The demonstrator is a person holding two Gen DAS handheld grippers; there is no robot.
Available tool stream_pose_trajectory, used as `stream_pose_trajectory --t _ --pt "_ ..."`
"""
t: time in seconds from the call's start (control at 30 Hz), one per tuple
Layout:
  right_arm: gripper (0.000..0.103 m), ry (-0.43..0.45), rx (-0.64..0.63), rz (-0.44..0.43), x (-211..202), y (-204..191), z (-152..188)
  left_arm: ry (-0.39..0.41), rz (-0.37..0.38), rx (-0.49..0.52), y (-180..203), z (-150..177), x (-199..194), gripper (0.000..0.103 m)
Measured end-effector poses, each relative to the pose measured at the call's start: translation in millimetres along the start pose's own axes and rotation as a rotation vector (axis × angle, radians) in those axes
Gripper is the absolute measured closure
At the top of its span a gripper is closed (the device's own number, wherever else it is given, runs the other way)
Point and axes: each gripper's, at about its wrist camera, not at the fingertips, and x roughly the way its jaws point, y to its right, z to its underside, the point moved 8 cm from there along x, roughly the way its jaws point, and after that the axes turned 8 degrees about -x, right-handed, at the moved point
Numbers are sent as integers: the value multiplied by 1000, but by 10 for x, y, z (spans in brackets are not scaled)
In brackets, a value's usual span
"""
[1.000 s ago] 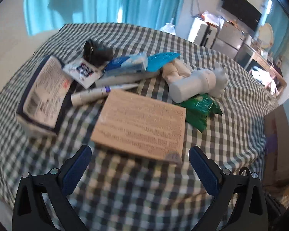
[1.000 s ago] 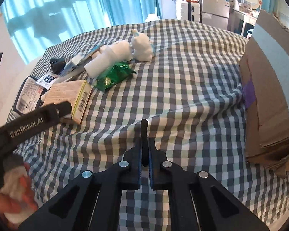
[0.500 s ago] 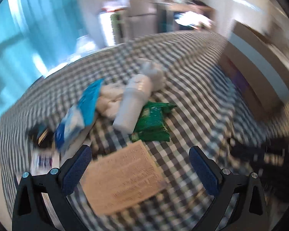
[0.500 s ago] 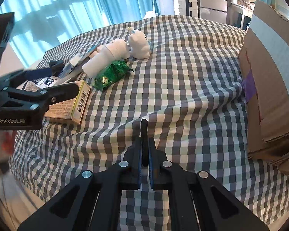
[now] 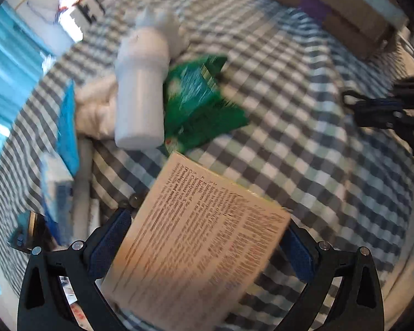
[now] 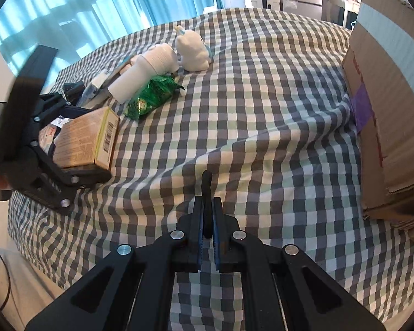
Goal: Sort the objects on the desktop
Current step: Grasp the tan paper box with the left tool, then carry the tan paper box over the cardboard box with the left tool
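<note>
A tan printed box [image 5: 201,209] lies flat on the checked cloth [image 6: 262,110]. My left gripper [image 5: 204,244] points down over it, open wide, with one blue pad at each side of the box. From the right wrist view the same box [image 6: 85,138] shows its yellow barcode edge. Behind it lie a white bottle [image 5: 140,96], a green packet [image 5: 198,102] and a white bunny figure [image 6: 193,49]. My right gripper [image 6: 206,201] hovers over bare cloth, shut on a thin black strip [image 6: 207,182] that sticks out past its pads.
A big cardboard box [image 6: 386,96] stands along the right edge of the cloth. Left of the tan box lie a blue packet [image 5: 67,127], a white tube [image 5: 81,187] and other small packets. A person's hand holds the left gripper at the table's left edge.
My left gripper has rolled round and come down over the tan box, which now sits between its open fingers. The right gripper has stayed put, still shut.
</note>
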Motion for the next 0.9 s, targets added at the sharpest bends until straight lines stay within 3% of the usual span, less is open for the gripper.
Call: stream_pose_trajectory --t 0.13,0.3,0.47,0.57,0.63,0.77,0.9 --pt "98 -5 -1 5 17 3 1 -3 49 -124 -80 6 57 0" --pt "97 -10 -11 0 33 -15 4 40 -2 -183 -59 39 9 0" --pt "98 6 17 -45 -69 -47 -4 74 -41 -265 62 107 -191 12" --pt "98 34 9 -64 -213 -107 -30 86 19 -401 114 149 -412 12" --pt "98 44 11 -64 -291 -133 -28 137 62 -529 123 172 -628 12" --pt "98 75 44 -88 -536 -167 -11 216 18 -725 206 381 -1117 12" --pt "98 136 41 -83 -935 -181 -57 229 -12 -846 87 722 -1461 12"
